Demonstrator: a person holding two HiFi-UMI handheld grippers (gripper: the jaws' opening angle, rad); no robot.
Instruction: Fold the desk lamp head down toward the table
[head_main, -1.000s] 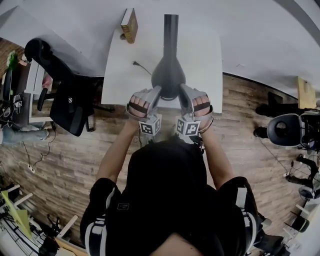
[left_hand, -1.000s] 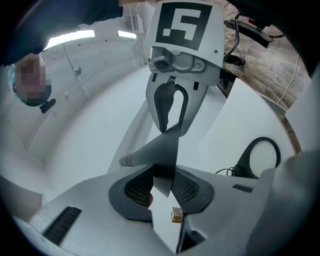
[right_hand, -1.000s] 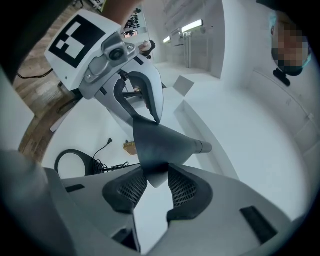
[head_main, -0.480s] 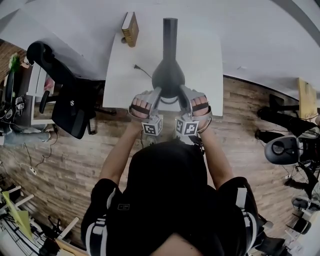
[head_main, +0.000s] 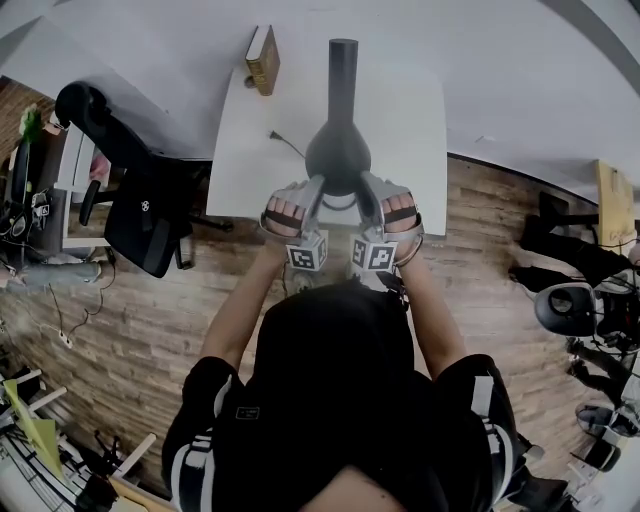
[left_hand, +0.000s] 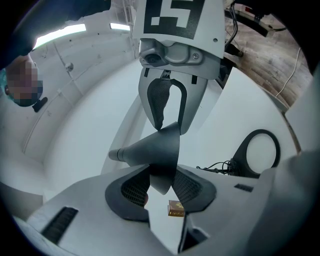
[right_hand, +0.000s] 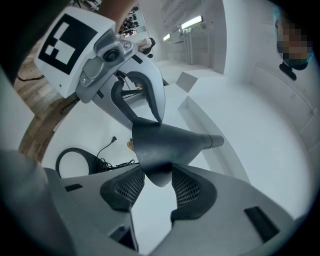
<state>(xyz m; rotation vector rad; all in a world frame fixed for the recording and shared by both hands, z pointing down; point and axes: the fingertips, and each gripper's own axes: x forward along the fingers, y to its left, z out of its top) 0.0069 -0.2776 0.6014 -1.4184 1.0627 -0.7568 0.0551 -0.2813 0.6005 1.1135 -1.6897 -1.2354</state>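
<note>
The black cone-shaped lamp head (head_main: 338, 150) hangs over the white table (head_main: 405, 120) on its dark stem (head_main: 343, 70). My left gripper (head_main: 318, 186) and right gripper (head_main: 364, 182) flank its wide end. In the left gripper view the shade's rim (left_hand: 162, 170) sits between the pads of the left gripper (left_hand: 161, 188), with gaps on both sides. The right gripper (right_hand: 157, 187) likewise straddles the rim (right_hand: 157, 165) without pressing on it. Both pairs of jaws have just been opening, with the shade's edge still between them.
The lamp's round base (left_hand: 257, 155) and coiled cable (left_hand: 217, 166) lie on the table. A brown book (head_main: 262, 55) stands at the table's far left corner. A black office chair (head_main: 130, 190) is at the left, and another chair (head_main: 565, 310) at the right on the wood floor.
Both hands and the lamp head stay where they were. The chair at the right edge has shifted toward the bottom of the view.
</note>
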